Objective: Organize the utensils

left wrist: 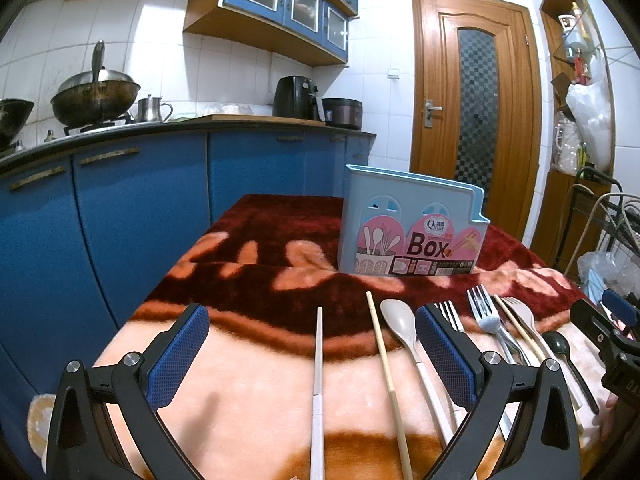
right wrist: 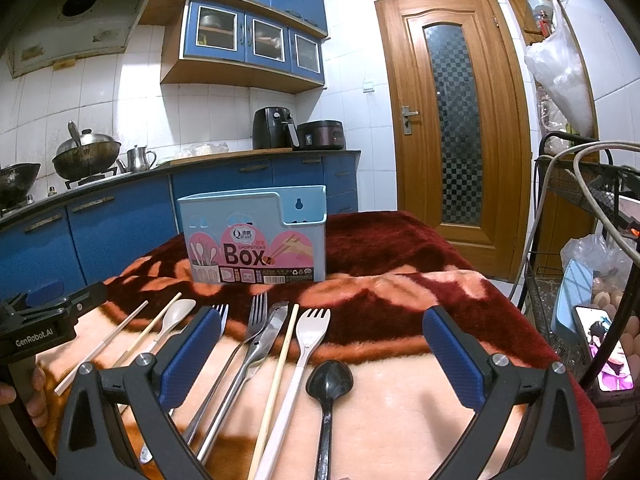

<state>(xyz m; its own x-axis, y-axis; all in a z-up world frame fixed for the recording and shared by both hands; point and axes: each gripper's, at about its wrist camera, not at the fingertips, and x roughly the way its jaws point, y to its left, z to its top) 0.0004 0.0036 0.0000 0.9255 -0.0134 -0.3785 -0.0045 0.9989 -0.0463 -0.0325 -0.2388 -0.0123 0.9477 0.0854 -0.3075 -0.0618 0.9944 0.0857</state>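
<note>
A light blue chopstick box (left wrist: 412, 224) stands upright on the blanket-covered table; it also shows in the right wrist view (right wrist: 256, 236). Utensils lie in a row in front of it. My left gripper (left wrist: 312, 354) is open and empty above a white chopstick (left wrist: 319, 360), a wooden chopstick (left wrist: 384, 364) and a beige spoon (left wrist: 400, 324). My right gripper (right wrist: 322, 356) is open and empty above metal forks (right wrist: 256, 320), a wooden chopstick (right wrist: 282, 360), a white plastic fork (right wrist: 310, 332) and a black spoon (right wrist: 330, 378).
A red and peach blanket (right wrist: 400, 280) covers the table. Blue kitchen cabinets (left wrist: 120, 220) stand to the left with a wok (left wrist: 94, 98). A wire rack (right wrist: 580, 280) with a phone (right wrist: 604, 348) stands to the right. A wooden door (right wrist: 452, 120) is behind.
</note>
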